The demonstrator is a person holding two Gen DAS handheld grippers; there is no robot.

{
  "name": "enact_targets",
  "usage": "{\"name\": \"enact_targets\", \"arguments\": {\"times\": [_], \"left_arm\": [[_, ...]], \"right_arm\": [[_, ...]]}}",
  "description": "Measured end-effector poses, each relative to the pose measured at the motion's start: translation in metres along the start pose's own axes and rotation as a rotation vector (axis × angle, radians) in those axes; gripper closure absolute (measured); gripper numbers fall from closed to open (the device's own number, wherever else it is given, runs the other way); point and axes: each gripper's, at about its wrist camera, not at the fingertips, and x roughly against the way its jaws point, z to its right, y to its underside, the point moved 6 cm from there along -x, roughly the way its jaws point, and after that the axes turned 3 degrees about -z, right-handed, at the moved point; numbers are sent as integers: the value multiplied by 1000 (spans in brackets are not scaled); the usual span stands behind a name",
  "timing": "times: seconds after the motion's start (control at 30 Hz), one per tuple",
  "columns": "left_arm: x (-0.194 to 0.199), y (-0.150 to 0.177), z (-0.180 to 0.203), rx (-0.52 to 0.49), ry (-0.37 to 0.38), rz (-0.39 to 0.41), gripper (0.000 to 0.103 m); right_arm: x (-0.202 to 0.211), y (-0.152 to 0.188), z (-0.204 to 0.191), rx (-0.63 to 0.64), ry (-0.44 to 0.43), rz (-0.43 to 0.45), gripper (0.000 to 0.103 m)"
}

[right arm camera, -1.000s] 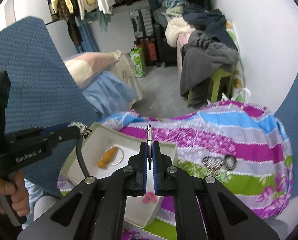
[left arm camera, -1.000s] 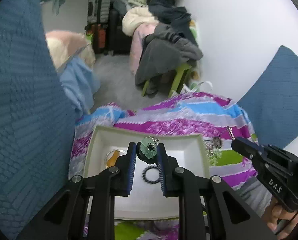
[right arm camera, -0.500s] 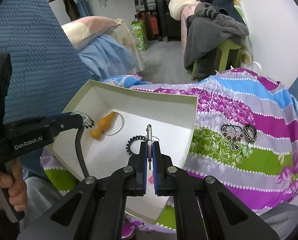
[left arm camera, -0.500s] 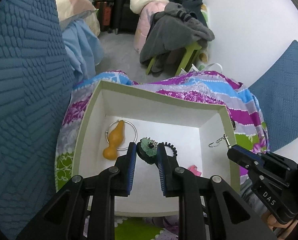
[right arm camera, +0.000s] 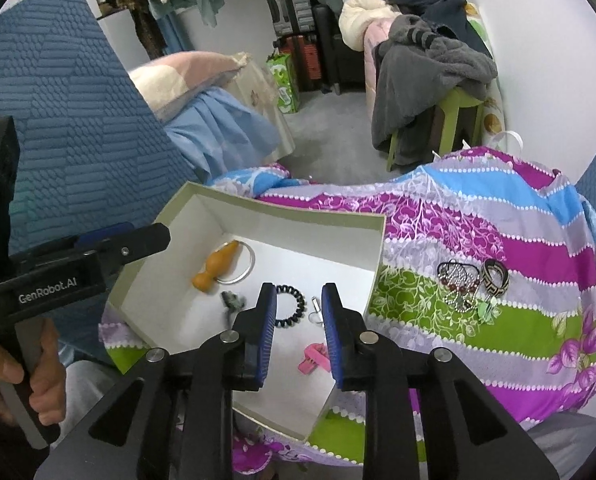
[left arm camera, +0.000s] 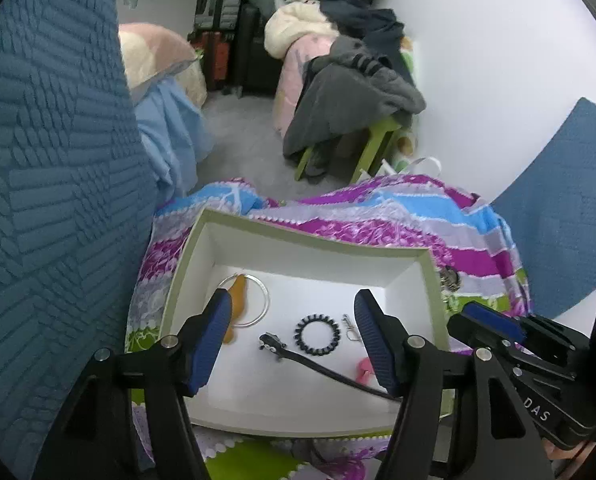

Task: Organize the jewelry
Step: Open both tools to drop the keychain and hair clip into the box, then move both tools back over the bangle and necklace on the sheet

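Observation:
A white box with a green rim sits on a striped quilt. My left gripper hangs over it, jaws opening, nothing between them. Below it on the box floor lies a green flower pendant on a black cord, next to a black coil hair tie. My right gripper is also over the box, jaws opening and empty, with a small silver clasp lying on the floor beneath them. An orange gourd charm, a silver bangle and a pink clip also lie inside.
On the quilt right of the box lie bead bracelets, a patterned band and a pale green pendant. A blue quilted cushion rises at the left. A person's hand holds the left gripper's handle.
The left jaws have parted and the green flower pendant now lies in the box. The right jaws have parted too, and the silver clasp has dropped onto the box floor.

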Motion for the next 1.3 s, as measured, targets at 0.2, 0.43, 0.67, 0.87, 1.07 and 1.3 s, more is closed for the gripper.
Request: {"name": "enact_targets", "arguments": {"times": [0.2, 0.43, 0.67, 0.87, 1.07, 1.3], "left_arm": [[-4, 10, -1, 14, -13, -2, 39], [-29, 45, -11, 63, 14, -69, 41], [-46, 65, -13, 78, -7, -136, 41], [-51, 73, -11, 80, -24, -162, 41], [-44, 72, -3, 99, -24, -131, 41], [-21, 57, 46, 112, 34, -34, 41]], "right_arm": [[11, 0, 15, 5, 37, 29, 71], [-18, 24, 26, -18, -8, -37, 72], [-43, 36, 32, 1, 62, -72, 91], [-47, 24, 40, 28, 63, -66, 95], [-50, 18, 46, 22, 14, -73, 92], [-11, 10, 66, 63, -89, 13, 82]]}}
